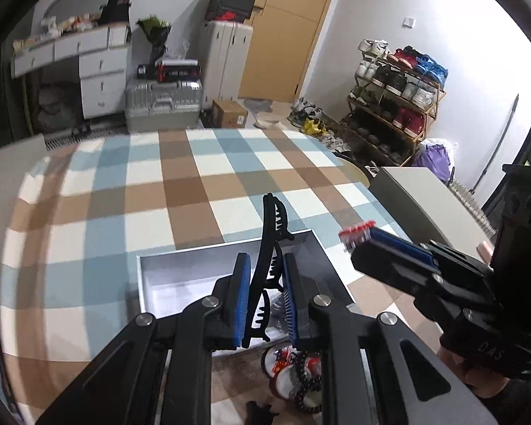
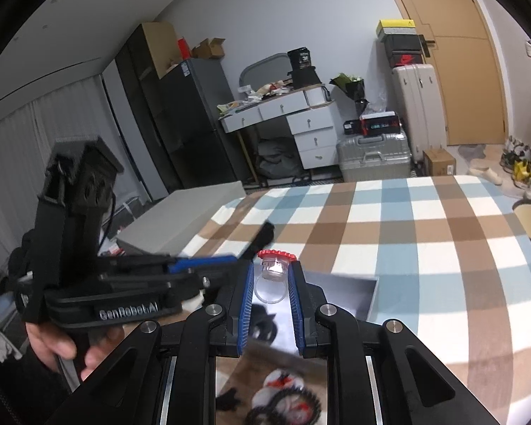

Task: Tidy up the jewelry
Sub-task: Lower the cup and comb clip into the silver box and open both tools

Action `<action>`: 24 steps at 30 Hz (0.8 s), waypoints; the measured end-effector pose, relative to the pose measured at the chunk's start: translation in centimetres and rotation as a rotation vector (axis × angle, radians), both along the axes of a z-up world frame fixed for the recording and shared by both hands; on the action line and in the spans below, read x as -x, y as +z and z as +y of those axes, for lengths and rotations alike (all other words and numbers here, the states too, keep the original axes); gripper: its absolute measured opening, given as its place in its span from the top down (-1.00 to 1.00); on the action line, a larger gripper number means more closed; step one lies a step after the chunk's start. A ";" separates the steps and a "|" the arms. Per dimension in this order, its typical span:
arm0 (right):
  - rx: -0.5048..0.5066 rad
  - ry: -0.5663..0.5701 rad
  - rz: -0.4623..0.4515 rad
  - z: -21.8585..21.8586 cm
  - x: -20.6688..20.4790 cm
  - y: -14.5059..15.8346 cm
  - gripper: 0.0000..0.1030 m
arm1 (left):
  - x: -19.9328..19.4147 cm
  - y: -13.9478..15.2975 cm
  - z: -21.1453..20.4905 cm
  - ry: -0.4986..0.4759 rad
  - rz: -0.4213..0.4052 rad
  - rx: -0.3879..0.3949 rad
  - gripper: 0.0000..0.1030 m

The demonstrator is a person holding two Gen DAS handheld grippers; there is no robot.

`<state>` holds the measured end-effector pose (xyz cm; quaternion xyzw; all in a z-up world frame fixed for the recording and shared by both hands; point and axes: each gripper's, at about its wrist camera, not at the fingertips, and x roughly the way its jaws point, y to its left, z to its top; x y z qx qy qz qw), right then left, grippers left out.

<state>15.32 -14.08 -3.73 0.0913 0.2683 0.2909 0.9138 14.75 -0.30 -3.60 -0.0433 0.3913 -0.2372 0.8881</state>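
Note:
My left gripper is shut on a long black hair claw clip and holds it upright above an open grey box on the checked tablecloth. My right gripper is shut on a clear toy ring with a red top, held above the same box. In the left wrist view the right gripper is at the right, beside the box. More jewelry lies near me: a dark bead bracelet on red-and-white pieces, and a small black clip.
The table has a blue, brown and white checked cloth. A grey box lid lies off its left edge, another pale surface at its right. Suitcases, a desk and a shoe rack stand beyond.

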 end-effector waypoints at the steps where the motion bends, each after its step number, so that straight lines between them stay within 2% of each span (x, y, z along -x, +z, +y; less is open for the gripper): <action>1: -0.005 0.001 0.008 0.0 -0.4 -0.2 0.63 | -0.2 -0.3 -0.1 -0.008 0.015 0.003 0.75; 9: -0.005 0.005 0.092 -0.4 -2.8 -3.1 0.63 | -0.3 -1.8 -1.7 -0.103 0.051 -0.098 0.75; 13: 0.015 0.002 0.127 -0.3 -3.5 -4.2 0.63 | -0.8 -2.5 -1.9 -0.122 0.075 -0.115 0.75; 20: 0.025 0.003 0.153 -0.1 -4.3 -5.2 0.59 | -1.6 -2.9 -1.4 -0.129 0.116 -0.070 0.74; 24: 0.022 0.004 0.158 0.0 -4.4 -5.3 0.56 | -1.9 -2.9 -1.4 -0.120 0.113 -0.076 0.72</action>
